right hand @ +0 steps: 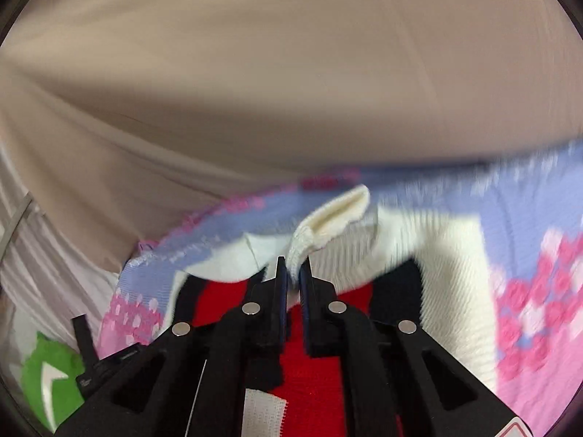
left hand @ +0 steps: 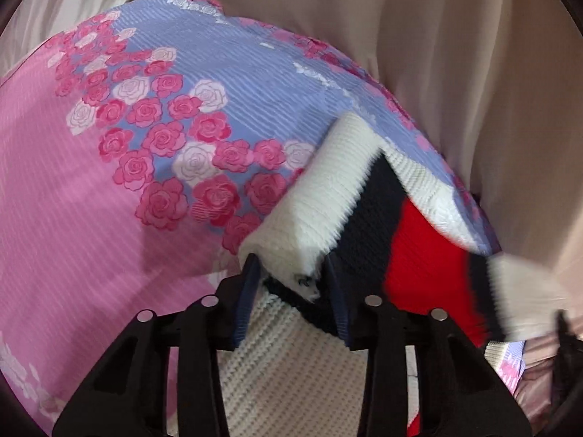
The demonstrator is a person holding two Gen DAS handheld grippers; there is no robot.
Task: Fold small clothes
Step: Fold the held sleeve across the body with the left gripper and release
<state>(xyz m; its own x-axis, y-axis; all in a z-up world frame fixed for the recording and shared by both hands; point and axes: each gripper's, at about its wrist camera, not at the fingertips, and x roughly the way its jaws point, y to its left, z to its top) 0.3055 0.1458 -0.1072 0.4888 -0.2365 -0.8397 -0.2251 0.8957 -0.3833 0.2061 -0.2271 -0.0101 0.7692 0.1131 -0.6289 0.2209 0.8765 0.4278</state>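
A small knit sweater in white, navy and red stripes lies on a pink and lilac rose-print bedsheet. My left gripper is shut on a white rolled sleeve of the sweater, with navy knit between the fingers too. In the right wrist view the sweater spreads under my right gripper, which is shut on a white ribbed edge of it and lifts it a little. Both views are blurred by motion.
Beige curtain fabric hangs behind the bed and fills the upper right wrist view. A green object with a white arrow and a black device sit at the lower left.
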